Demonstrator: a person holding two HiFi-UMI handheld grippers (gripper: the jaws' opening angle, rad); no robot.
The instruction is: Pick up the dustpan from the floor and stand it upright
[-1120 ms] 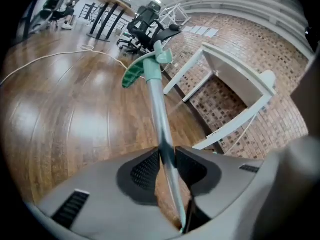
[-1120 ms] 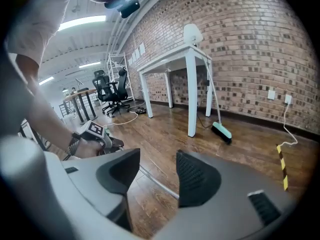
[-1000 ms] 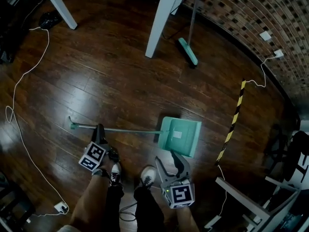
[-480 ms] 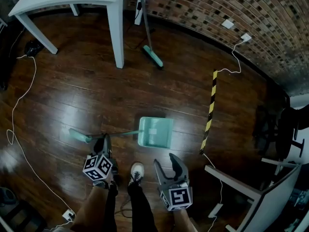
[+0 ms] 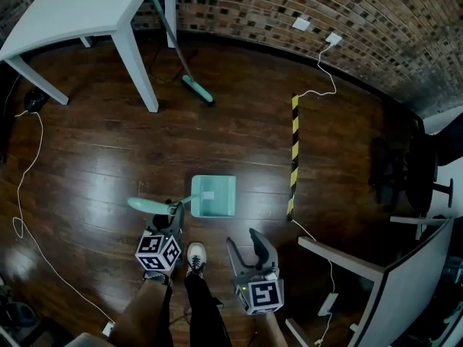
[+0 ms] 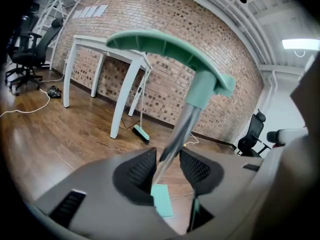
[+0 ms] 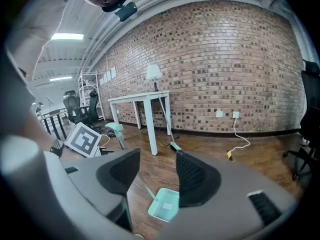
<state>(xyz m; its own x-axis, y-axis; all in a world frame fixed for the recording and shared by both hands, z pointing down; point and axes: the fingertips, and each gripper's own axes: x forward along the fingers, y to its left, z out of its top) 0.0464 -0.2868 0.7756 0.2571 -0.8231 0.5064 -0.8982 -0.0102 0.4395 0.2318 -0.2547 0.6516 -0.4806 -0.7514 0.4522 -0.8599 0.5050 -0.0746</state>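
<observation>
- Teal plastic dustpan [image 5: 214, 196] with a long metal handle: the pan is down on the dark wood-plank floor [image 5: 94, 157], just ahead of the person's white shoe [image 5: 195, 255], open face up.
- Pan contents: a small pale label on the inner face; nothing else can be made out inside.
- Silver handle shaft [image 6: 177, 134] slants up from the pan toward the person, with the curved teal grip [image 6: 160, 46] at its top, well off the floor.
- Left gripper [image 6: 167, 165]: the shaft runs between its two black ribbed pads below the grip. The jaws have just been opening and stand narrow, about as wide as the shaft. No firm clamp shows.
- Its cube with square markers [image 5: 158, 251] sits just beside the shoe in the head view.
- Right gripper [image 7: 156, 169]: jaws wide apart with nothing between them, held to the right of the pan and apart from it. The pan shows beyond the gap, on the floor.
- White table [image 5: 72, 9] stands at upper left, with a teal-headed broom [image 5: 197, 90] leaning by its leg, head on the floor, well apart from the pan.
- Yellow-and-black striped strip [image 5: 294, 150] lies on the floor to the right of the pan, near but not touching.
- White cable [image 5: 25, 172] trails over the floor at far left.
- Brick wall [image 5: 347, 13] runs along the back.
</observation>
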